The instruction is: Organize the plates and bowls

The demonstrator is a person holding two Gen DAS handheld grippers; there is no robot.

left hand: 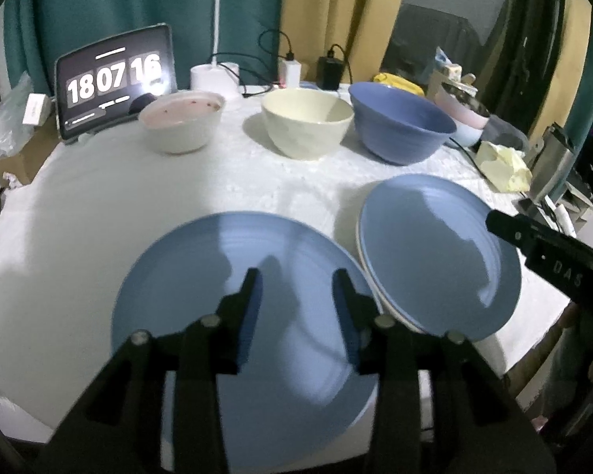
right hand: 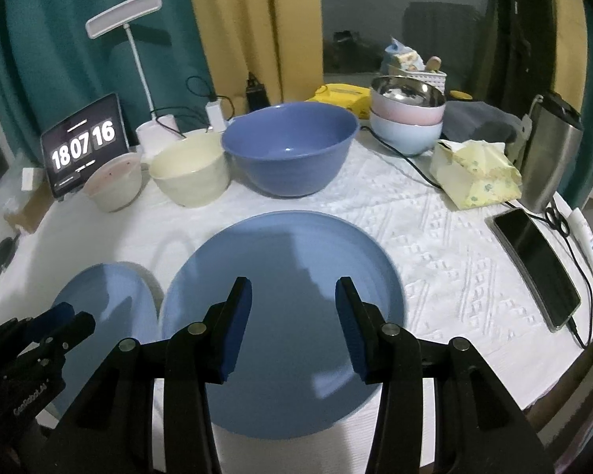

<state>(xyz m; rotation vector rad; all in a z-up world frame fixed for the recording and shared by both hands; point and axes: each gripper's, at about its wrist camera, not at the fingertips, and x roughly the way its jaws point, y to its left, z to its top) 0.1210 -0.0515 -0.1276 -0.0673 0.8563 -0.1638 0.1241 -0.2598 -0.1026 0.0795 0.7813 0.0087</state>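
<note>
Now both your grippers hang over blue plates with jaws parted, gripping nothing.

Your left gripper (left hand: 296,296) hovers above the near blue plate (left hand: 201,276) and your right gripper (right hand: 294,304) above the second blue plate (right hand: 288,252); the two plates lie side by side on the white tablecloth (right hand: 435,245). Behind them stand the pink-rimmed bowl (left hand: 182,122), cream bowl (left hand: 306,122) and blue bowl (left hand: 399,122) in a row.

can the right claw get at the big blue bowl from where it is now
Probably yes: the right claw hangs open and empty over a blue plate, and the big blue bowl sits just beyond it with only bare cloth between.
</note>
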